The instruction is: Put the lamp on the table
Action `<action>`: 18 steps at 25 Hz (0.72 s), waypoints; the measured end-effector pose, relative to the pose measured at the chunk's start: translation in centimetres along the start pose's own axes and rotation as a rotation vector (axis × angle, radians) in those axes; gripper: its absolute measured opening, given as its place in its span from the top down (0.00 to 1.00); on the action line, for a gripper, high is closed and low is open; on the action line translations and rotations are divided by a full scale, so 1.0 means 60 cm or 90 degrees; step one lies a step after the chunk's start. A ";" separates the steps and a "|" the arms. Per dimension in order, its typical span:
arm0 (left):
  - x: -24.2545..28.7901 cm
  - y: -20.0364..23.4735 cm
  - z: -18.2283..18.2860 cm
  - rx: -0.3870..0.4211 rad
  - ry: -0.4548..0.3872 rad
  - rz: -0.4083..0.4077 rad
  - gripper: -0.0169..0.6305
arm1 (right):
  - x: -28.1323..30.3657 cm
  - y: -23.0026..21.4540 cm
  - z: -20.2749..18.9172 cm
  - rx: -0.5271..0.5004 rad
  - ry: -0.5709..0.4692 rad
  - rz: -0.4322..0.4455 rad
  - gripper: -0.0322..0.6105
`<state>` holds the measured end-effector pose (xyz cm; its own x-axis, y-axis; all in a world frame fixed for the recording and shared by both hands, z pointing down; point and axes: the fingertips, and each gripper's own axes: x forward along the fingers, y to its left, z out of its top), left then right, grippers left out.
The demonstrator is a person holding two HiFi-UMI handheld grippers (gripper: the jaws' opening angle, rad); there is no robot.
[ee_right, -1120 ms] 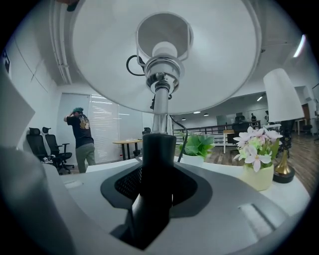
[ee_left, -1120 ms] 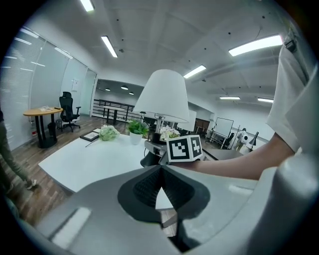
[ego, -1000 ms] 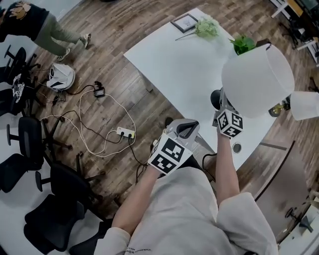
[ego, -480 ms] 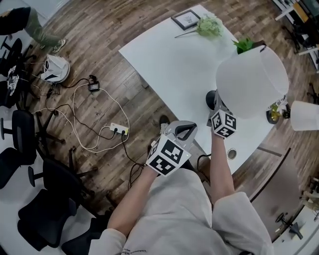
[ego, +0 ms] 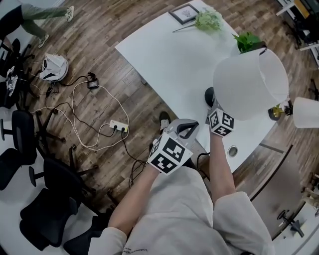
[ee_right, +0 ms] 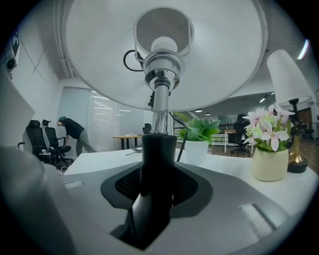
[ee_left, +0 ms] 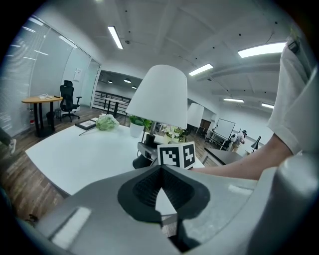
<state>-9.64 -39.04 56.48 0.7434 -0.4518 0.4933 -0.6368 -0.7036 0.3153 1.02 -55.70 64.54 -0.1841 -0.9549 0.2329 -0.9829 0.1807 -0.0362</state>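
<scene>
The lamp has a wide white shade and a dark round base that sits over the white table near its front edge. I cannot tell whether the base touches the top. My right gripper is shut on the lamp's black stem just under the shade, which hides its jaws from above. My left gripper is shut with nothing in it and stays by the table's edge, apart from the lamp. From the left gripper I see the lamp upright ahead.
On the table's far end lie a picture frame, white flowers and a green potted plant. A second lamp stands at the right. Cables and a power strip, office chairs and a walking person occupy the floor at left.
My right gripper has carried the lamp a little farther in over the table. The left gripper has kept its place. The person at the top left has walked on.
</scene>
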 end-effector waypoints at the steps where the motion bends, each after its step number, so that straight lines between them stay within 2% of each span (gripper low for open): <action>1: 0.001 -0.003 0.000 0.001 -0.001 -0.002 0.97 | -0.003 0.001 0.001 -0.003 0.000 -0.001 0.70; 12: -0.008 -0.028 -0.008 0.005 0.005 -0.008 0.97 | -0.017 0.008 -0.006 -0.033 0.007 -0.010 0.70; 18: -0.017 -0.034 -0.019 0.004 0.011 -0.012 0.97 | -0.021 0.012 -0.011 -0.013 0.010 -0.024 0.70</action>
<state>-9.36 -36.51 56.26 0.7518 -0.4286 0.5011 -0.6212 -0.7152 0.3203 0.55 -54.24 64.86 -0.1466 -0.9574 0.2488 -0.9887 0.1496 -0.0068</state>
